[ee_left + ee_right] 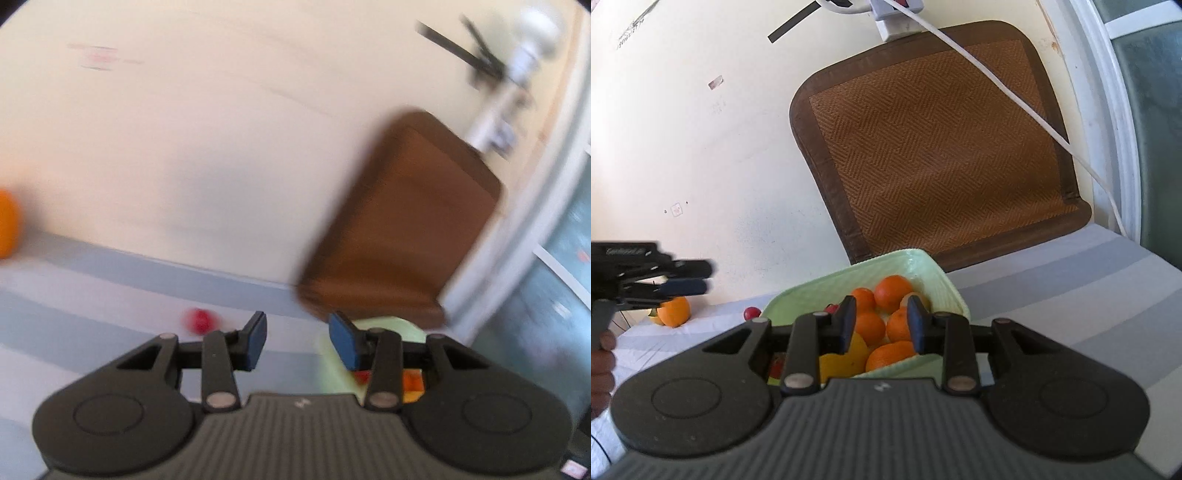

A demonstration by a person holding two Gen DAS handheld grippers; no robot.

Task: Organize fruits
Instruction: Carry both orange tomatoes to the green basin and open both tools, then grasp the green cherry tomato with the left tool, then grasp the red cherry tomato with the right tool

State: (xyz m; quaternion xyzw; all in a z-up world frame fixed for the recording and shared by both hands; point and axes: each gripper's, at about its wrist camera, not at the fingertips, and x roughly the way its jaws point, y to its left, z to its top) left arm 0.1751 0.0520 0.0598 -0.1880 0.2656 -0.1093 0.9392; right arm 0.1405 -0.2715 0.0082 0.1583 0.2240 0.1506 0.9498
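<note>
In the right wrist view a pale green bowl (945, 284) holds several oranges (892, 288), a yellow fruit (842, 356) and something red. My right gripper (882, 325) hovers over the bowl's near side, open a little, with no fruit pinched. On the striped cloth to the left lie a loose orange (676, 311) and a small red fruit (752, 313). My left gripper (698, 277) hangs above that orange, held by a hand (602, 354). The blurred left wrist view shows the left gripper (301, 343) slightly open and empty, the red fruit (201, 321) just beyond it, the orange (7, 225) at the far left and the bowl (391, 326) on the right.
A brown woven mat (934, 147) leans on the cream wall behind the bowl. A white cable (997, 85) runs across it from a socket block (897, 18). A small yellow-green thing (653, 316) lies behind the loose orange. The grey-striped cloth (1052, 295) stretches right of the bowl.
</note>
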